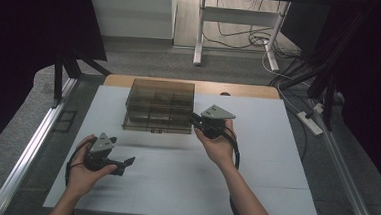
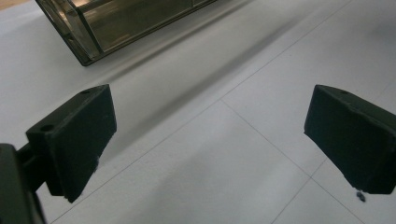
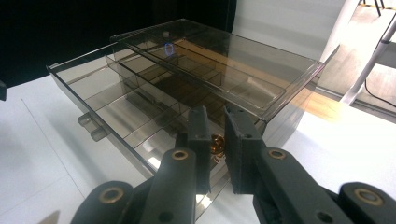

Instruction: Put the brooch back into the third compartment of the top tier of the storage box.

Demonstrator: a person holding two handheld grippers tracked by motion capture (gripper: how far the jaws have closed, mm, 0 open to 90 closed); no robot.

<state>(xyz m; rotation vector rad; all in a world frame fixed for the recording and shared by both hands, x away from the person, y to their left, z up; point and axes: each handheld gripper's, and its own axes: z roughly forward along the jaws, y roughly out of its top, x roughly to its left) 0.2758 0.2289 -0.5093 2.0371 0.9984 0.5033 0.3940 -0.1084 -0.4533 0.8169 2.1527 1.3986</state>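
Between my right gripper's [image 3: 215,140] fingers [image 3: 243,149] I hold a small, shiny brass-coloured piece [image 3: 216,143], too small for me to name, pinched in the narrow gap with the two black pads drawn close on it. It hangs just over the near right compartment of the pulled-out lower drawer [image 3: 116,105] of the smoky transparent plastic drawer box [image 1: 159,105], which stands at the far middle of the white worktop [image 1: 253,191]; from the high view that gripper [image 1: 196,121] sits right at the box's near right corner. I judge the step in hand to be placing the piece into the drawer: it is carried to the spot but not yet let go. Next I would want to lower it slightly past the drawer's rim, well clear of the thin dividers, then ease the fingers apart so it drops in rather than bouncing out or sticking to a pad. My left gripper [image 1: 125,164] waits near the left front of the worktop, its fingers [image 2: 79,140] spread wide with nothing between them, bare worktop beneath, free to steady the box if it slides.
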